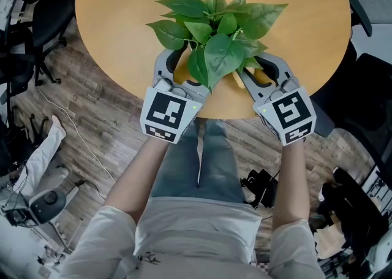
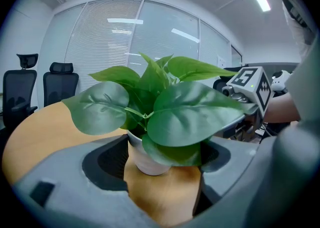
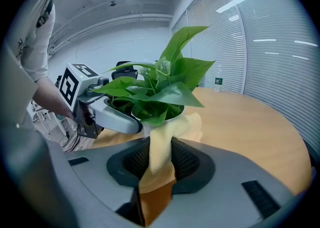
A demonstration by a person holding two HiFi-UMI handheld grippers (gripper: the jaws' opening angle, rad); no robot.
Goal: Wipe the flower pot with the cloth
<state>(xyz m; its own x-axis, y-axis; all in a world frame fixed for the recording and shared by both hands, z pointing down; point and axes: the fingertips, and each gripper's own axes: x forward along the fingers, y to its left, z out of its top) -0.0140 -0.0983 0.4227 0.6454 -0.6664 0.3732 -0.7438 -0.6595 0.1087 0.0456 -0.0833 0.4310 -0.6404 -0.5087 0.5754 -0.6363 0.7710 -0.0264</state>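
A leafy green plant (image 1: 214, 32) stands near the front edge of the round wooden table (image 1: 116, 2); its leaves hide the pot in the head view. In the left gripper view the small white pot (image 2: 149, 164) sits between the tips of my left gripper (image 2: 165, 147), which is open, with bare table showing beside the pot. My right gripper (image 3: 160, 154) is shut on a yellow cloth (image 3: 164, 139), which drapes forward against the side of the pot (image 3: 145, 128). In the head view my left gripper (image 1: 180, 74) and right gripper (image 1: 260, 76) flank the plant, with the cloth (image 1: 240, 80) peeking out under the leaves.
Black office chairs (image 1: 24, 26) stand left of the table, over a wood-plank floor with cables (image 1: 67, 124). Dark bags and gear (image 1: 355, 210) lie at the right. The person's lap (image 1: 199, 161) is right below the table edge. Window blinds (image 2: 125, 41) line the far wall.
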